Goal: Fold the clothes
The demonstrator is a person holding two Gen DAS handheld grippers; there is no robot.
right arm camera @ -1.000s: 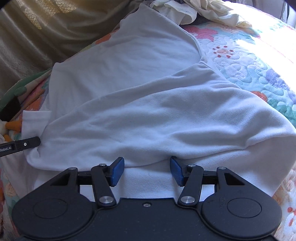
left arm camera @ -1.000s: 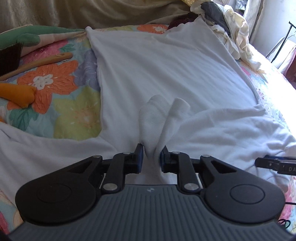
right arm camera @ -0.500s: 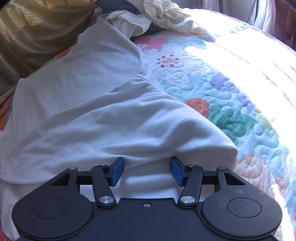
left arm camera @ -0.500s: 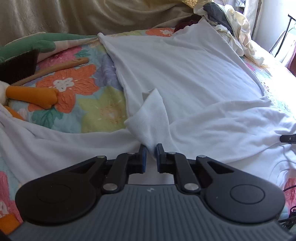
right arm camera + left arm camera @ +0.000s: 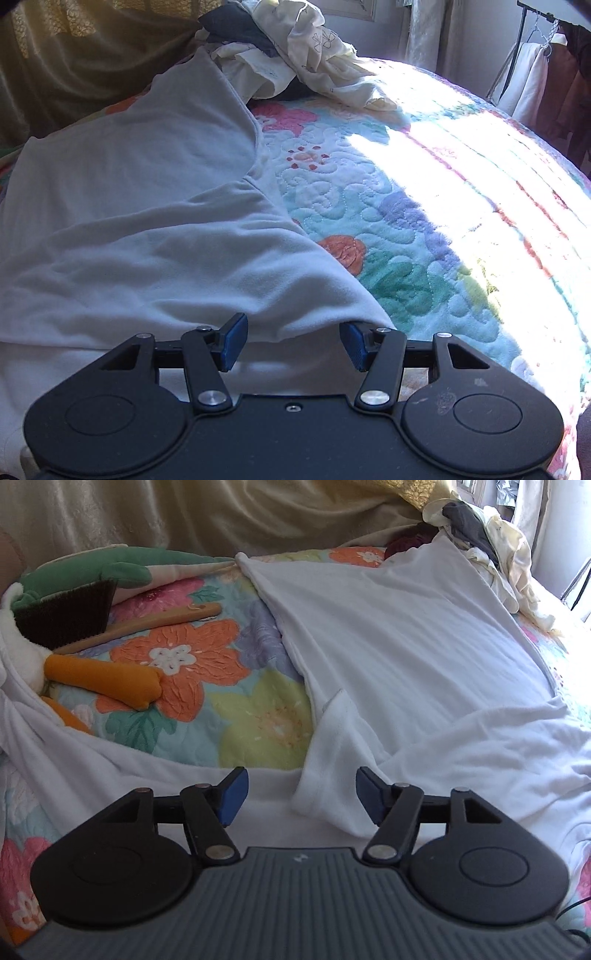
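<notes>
A white shirt (image 5: 406,657) lies spread on the floral quilt, with its sleeves folded in over the body. My left gripper (image 5: 301,794) is open, and the folded sleeve end (image 5: 328,775) lies loose between its blue pads. In the right wrist view the same shirt (image 5: 147,221) fills the left half. My right gripper (image 5: 291,341) is open just in front of the folded shirt edge (image 5: 314,317), holding nothing.
A pile of unfolded clothes (image 5: 480,542) sits at the head of the bed, also in the right wrist view (image 5: 288,55). A brush with wooden handle (image 5: 110,627) and an orange-and-green plush toy (image 5: 103,679) lie left on the quilt (image 5: 424,229). A clothes rack (image 5: 546,74) stands far right.
My left gripper has opened and let go of the sleeve, which now lies on the shirt. My right gripper stayed open and swung right along the shirt's edge.
</notes>
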